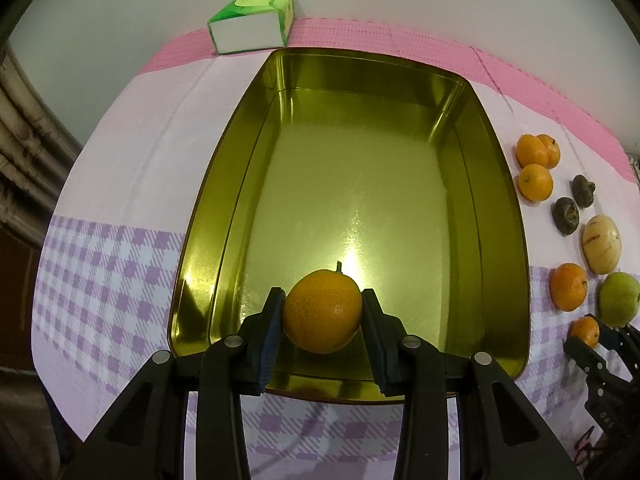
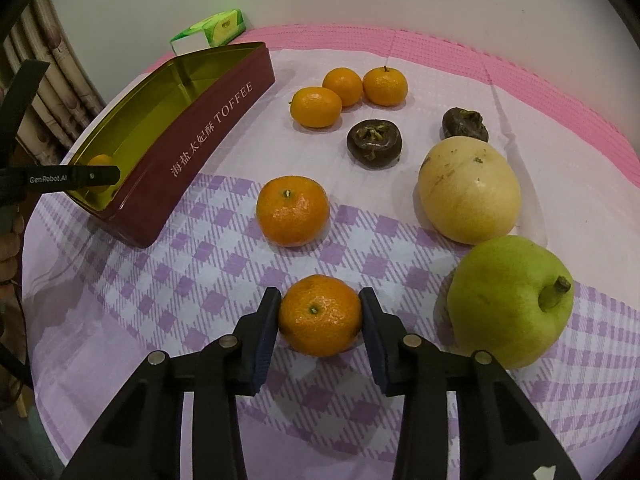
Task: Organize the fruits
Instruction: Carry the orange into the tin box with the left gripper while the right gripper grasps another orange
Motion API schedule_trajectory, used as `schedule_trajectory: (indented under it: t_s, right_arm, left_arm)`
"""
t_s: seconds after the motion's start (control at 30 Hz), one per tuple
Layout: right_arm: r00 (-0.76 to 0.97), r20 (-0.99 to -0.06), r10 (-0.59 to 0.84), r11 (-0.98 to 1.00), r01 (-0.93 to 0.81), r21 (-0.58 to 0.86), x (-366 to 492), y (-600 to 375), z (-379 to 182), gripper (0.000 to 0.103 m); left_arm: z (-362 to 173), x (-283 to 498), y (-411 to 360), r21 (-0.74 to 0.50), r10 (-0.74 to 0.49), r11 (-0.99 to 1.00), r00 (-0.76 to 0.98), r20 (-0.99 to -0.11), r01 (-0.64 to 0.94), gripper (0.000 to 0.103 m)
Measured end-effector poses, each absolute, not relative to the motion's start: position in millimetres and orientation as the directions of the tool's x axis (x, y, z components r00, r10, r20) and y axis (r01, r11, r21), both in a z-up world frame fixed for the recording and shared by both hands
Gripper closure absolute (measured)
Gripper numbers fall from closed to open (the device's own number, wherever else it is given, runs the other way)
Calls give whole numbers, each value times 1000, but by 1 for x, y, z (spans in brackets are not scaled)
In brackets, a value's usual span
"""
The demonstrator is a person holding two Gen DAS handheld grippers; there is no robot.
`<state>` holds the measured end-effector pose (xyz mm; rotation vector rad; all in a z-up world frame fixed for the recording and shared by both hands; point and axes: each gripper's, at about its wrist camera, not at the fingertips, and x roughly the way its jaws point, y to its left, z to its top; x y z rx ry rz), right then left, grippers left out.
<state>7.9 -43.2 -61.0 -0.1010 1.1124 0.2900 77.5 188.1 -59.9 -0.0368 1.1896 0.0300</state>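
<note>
My left gripper [image 1: 323, 310] is shut on a mandarin [image 1: 322, 310] and holds it over the near end of the gold-lined toffee tin [image 1: 224, 184]. My right gripper [image 2: 320, 314] is shut on another mandarin [image 2: 320, 314] that rests on the checked cloth. In the right wrist view the tin [image 2: 200, 140] stands to the left, with the left gripper's finger [image 2: 72, 178] across its near corner. A loose mandarin [image 2: 293, 210] lies just beyond my right gripper. Three more mandarins [image 2: 346, 88] lie further back.
Two dark dried fruits [image 2: 374, 143], a pale yellow melon [image 2: 469, 190] and a green pear [image 2: 510, 300] lie right of the mandarins. A green tissue box [image 2: 210, 30] stands behind the tin by the wall. A curtain [image 2: 48, 80] hangs at the left.
</note>
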Motion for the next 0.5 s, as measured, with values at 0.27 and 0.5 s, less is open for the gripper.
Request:
schedule_trajectory:
  t_s: [0.27, 0.5]
  right_arm:
    - [405, -895, 185, 958, -279, 72, 9, -44, -61, 66]
    - [406, -894, 189, 958, -275, 78, 9, -45, -61, 66]
  left_arm:
    - [-60, 78, 186, -1, 14, 999, 370, -929, -41, 64]
    - [-60, 77, 186, -9, 6, 999, 373, -928, -38, 63]
